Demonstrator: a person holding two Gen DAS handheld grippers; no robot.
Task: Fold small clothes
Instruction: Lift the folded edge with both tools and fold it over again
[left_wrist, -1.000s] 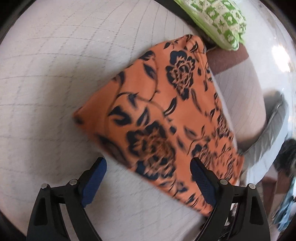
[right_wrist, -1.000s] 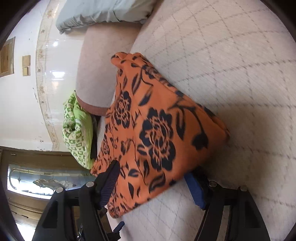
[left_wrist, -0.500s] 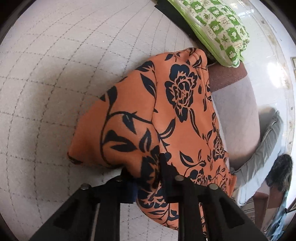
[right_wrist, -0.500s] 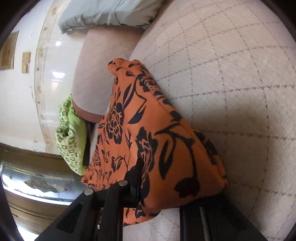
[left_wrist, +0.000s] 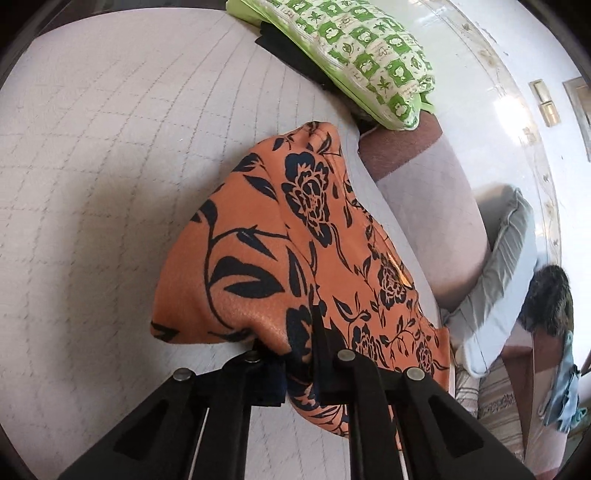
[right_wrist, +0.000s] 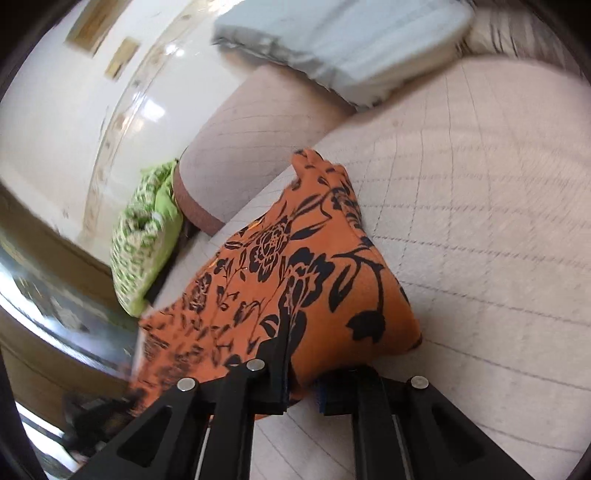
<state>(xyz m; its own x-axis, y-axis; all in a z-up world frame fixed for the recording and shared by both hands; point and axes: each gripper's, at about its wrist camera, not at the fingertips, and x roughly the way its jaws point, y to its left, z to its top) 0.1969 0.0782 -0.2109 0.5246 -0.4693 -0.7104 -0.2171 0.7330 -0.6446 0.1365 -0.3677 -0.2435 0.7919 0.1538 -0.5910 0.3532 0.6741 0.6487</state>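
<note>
An orange garment with a dark floral print (left_wrist: 295, 240) lies partly lifted over a pale quilted sofa seat (left_wrist: 110, 166). My left gripper (left_wrist: 299, 369) is shut on its near edge and holds that edge up off the seat. In the right wrist view the same garment (right_wrist: 295, 288) hangs from my right gripper (right_wrist: 301, 384), which is shut on another part of its near edge. The far end of the cloth still rests on the seat. The pads are hidden in the fabric.
A green patterned cushion (left_wrist: 362, 59) lies at the far end of the seat, with a dark item under it. A pinkish sofa arm (left_wrist: 417, 192) and a pale blue-grey cushion (left_wrist: 506, 266) lie beyond. The quilted seat (right_wrist: 480, 240) stretches to the right in the right wrist view.
Both grippers were open around the flat garment's edge one second ago. They closed on it and have lifted the near edge, so the cloth now bunches and rises off the seat.
</note>
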